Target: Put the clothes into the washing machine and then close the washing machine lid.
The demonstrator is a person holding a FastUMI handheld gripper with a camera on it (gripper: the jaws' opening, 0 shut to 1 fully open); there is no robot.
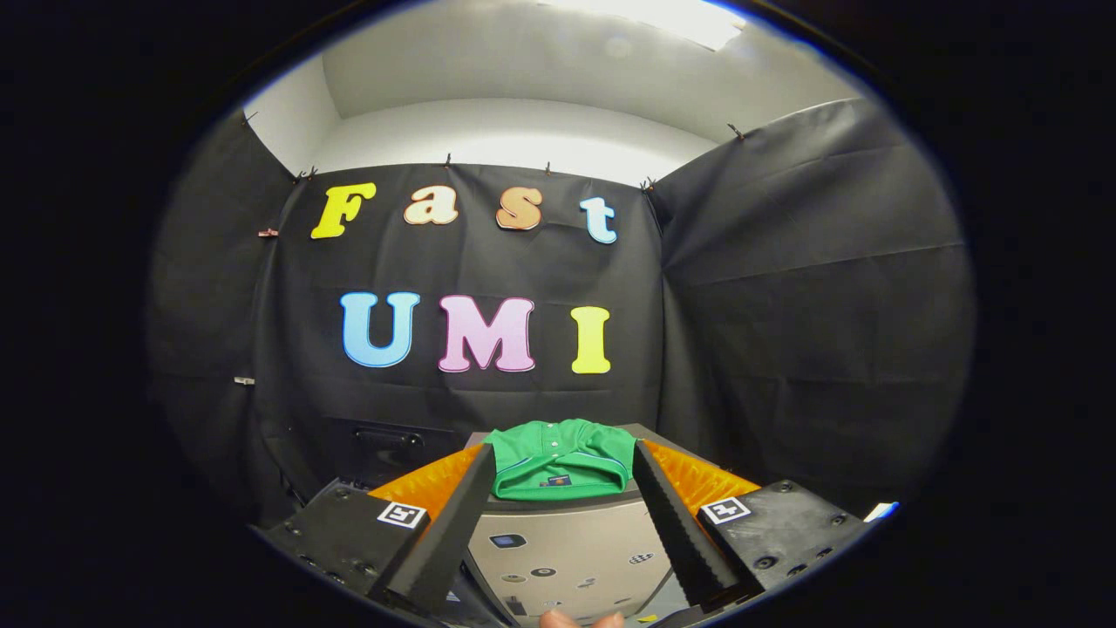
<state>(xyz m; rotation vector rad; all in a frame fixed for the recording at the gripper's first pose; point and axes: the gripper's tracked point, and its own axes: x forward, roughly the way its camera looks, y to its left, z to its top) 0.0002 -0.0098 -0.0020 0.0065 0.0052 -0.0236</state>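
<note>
Gripper view: the gripper (562, 458) is standing wide, its fingers (449, 523) spread apart and gripping nothing. A folded green shirt (562, 469) is lying on the closed top of the washing machine (567, 549), between and just beyond the fingertips.

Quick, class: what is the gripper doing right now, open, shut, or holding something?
Gripper: open, holding nothing; its fingers stand spread either side of the folded green shirt, which lies on top of the washing machine.

Washing machine (558, 558) base cut off below
</note>
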